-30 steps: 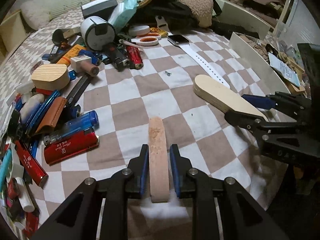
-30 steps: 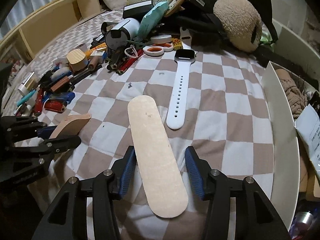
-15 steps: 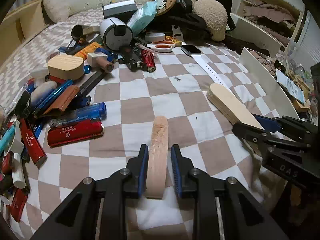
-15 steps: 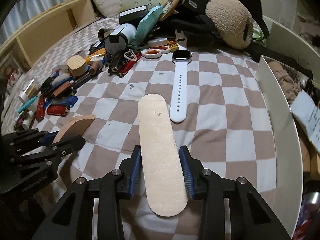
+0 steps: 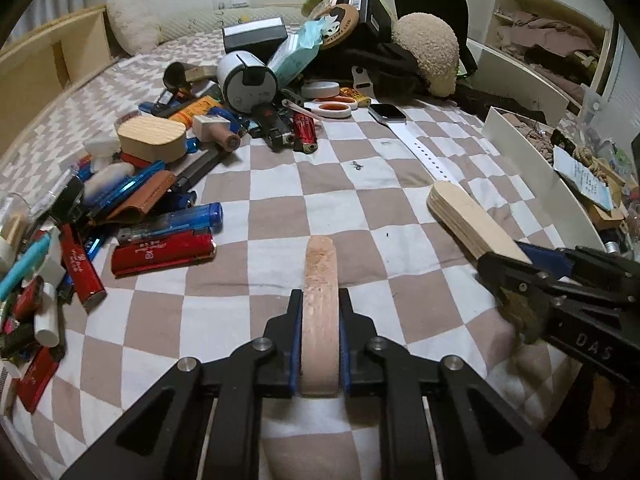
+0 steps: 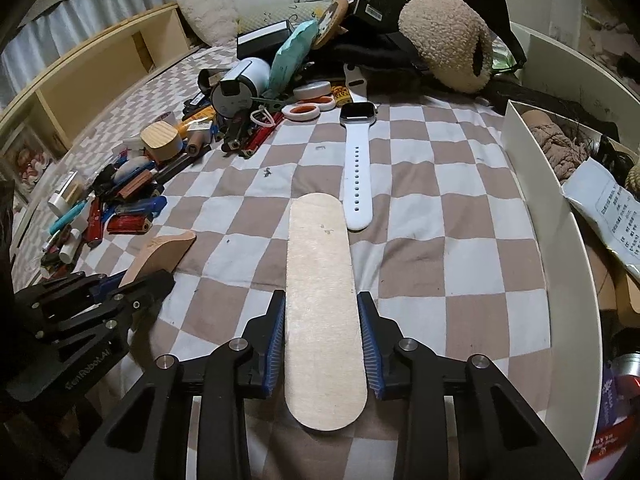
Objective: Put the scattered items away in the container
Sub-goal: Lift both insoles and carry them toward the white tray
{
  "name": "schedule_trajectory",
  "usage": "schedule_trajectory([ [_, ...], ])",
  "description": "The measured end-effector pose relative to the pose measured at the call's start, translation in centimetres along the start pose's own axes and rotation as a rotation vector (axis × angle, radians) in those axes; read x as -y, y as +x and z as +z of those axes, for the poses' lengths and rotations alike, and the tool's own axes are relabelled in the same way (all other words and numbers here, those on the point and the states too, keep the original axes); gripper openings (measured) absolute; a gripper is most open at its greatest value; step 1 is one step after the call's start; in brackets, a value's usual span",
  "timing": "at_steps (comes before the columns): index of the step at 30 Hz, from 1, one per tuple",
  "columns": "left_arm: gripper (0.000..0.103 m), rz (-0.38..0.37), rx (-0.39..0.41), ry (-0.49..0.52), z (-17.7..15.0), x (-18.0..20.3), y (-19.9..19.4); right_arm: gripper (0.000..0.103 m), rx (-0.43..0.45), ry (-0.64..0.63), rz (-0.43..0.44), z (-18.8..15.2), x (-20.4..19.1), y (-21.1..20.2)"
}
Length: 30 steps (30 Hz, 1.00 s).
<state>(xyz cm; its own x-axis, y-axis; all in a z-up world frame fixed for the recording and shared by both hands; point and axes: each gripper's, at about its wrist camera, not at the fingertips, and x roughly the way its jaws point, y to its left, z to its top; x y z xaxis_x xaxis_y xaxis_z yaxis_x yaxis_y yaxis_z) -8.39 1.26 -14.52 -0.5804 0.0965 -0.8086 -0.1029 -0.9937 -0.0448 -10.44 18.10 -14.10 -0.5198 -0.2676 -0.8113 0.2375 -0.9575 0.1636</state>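
My left gripper (image 5: 319, 300) is shut on a tan leather piece (image 5: 319, 280), held on edge above the checked bedspread; the piece also shows in the right wrist view (image 6: 160, 256). My right gripper (image 6: 322, 300) is shut on a flat pale wooden board (image 6: 320, 280), held level; the board also shows in the left wrist view (image 5: 464, 220). The white container (image 6: 560, 240) stands to the right, holding paper and other things. A white smartwatch (image 6: 358, 160) lies ahead of the board.
A heap of lighters (image 5: 160, 252), pens, a wooden box (image 5: 152, 142), a white cylinder (image 5: 246, 82), scissors (image 5: 332, 108) and boxes fills the left and back. A plush toy (image 6: 444, 44) sits at the back right.
The right gripper has closed on the wooden board and lifted it. Both grippers have risen a little, each with its piece; the left one holds its leather piece as before.
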Motion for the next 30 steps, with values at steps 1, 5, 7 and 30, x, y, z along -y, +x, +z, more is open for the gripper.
schedule_trajectory([
  [1,0.015,0.003,0.005,0.004,0.1,0.2,-0.2,0.035,0.005,0.005,0.007,0.1,0.1,-0.2],
  [5,0.015,0.008,0.031,0.014,0.5,0.7,-0.9,0.035,0.024,0.03,0.028,0.3,0.6,-1.1],
  [7,0.015,0.001,0.054,0.006,1.0,0.9,-1.6,0.035,0.041,0.055,0.043,0.5,1.2,-1.8],
  [30,0.015,-0.218,0.292,0.114,12.6,12.3,-7.7,0.035,0.4,0.25,-0.098,7.7,17.0,-17.3],
])
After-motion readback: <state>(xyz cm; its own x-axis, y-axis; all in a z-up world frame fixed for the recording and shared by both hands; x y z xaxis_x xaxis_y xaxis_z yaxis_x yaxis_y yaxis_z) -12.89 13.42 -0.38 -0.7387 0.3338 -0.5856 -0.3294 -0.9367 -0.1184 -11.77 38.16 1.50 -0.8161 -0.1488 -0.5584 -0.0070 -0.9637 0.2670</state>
